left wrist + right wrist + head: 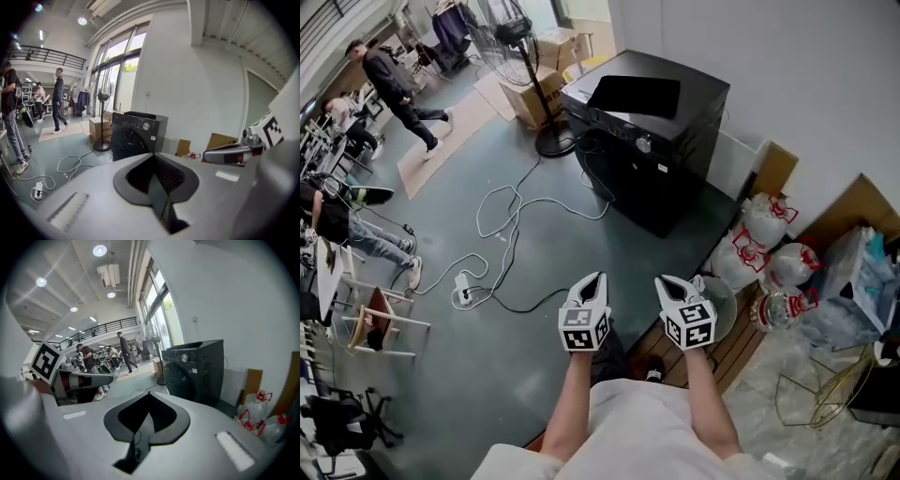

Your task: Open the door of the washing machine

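Both our left gripper and right gripper are clenched on nothing (side by side), well short of the washing machine, its door closed.

Head camera: mounted above the person's forearms, facing steeply down at the floor. The left gripper and right gripper are close at lower centre; the washing machine stands well apart towards the top. Left gripper camera: looks along its own fingers at the machine's front, with the right gripper at the right edge. Right gripper camera: faces likewise, with the left gripper at the left edge. All three views share the machine and the floor before it.
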A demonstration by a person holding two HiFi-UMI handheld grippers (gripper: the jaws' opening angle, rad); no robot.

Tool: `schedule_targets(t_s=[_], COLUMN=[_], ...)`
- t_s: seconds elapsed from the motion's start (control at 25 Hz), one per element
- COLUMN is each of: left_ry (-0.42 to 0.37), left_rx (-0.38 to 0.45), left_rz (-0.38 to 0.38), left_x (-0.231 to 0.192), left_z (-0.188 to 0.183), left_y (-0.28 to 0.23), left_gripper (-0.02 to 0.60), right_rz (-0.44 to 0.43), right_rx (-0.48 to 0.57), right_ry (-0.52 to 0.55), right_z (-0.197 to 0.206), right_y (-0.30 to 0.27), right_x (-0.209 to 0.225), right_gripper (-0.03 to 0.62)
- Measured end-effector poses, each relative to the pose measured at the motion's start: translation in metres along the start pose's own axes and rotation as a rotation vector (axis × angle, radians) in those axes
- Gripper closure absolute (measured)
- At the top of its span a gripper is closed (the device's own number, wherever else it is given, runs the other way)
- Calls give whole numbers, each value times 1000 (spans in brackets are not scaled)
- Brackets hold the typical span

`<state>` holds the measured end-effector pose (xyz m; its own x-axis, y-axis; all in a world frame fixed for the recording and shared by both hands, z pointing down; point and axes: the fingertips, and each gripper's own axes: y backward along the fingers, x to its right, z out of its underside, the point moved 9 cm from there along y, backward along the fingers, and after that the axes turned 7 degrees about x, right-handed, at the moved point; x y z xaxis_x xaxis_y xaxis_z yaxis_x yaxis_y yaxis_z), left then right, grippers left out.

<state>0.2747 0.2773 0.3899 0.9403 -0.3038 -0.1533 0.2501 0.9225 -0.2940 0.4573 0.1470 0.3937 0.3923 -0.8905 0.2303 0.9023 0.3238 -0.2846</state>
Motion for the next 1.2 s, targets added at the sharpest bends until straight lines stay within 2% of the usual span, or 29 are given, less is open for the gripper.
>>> schedule_targets(t_s=[0.24,0.4,0.64,0.72,0.84,0.88,1.04,1.2], left_ry=[26,44,59,15,-129,-148,-113,-125], left_rx=[-4,-20,-41,-63,-110,-116,-80,-79], left_rz=[13,14,30,43,72,86,114,131], left_x=[-35,-78,-161,-185,-215,-225,-261,-271], left_z=[-6,-13,-60,-81,-111,-121,-151,-159], left_y=[-35,-58,-86,-88,-88,-87,-89,-104], left_gripper=[524,525,524,525,523,523,523,523], right_rz=[17,48,85,103,129,136,139,195], right_rx=[-56,-89,-110,-109,-91,-84,-76,-66], right_ry=[5,-8,-34,-58,-76,-71,-25,-9], right_z=[1,0,-30,-47,-76,-86,-113,-126], right_y=[-45,-87,-162,-184,-208,-214,-234,-246], right_x=[9,4,-25,-35,-59,-69,-99,-94], right_gripper=[592,593,593,593,592,593,593,593])
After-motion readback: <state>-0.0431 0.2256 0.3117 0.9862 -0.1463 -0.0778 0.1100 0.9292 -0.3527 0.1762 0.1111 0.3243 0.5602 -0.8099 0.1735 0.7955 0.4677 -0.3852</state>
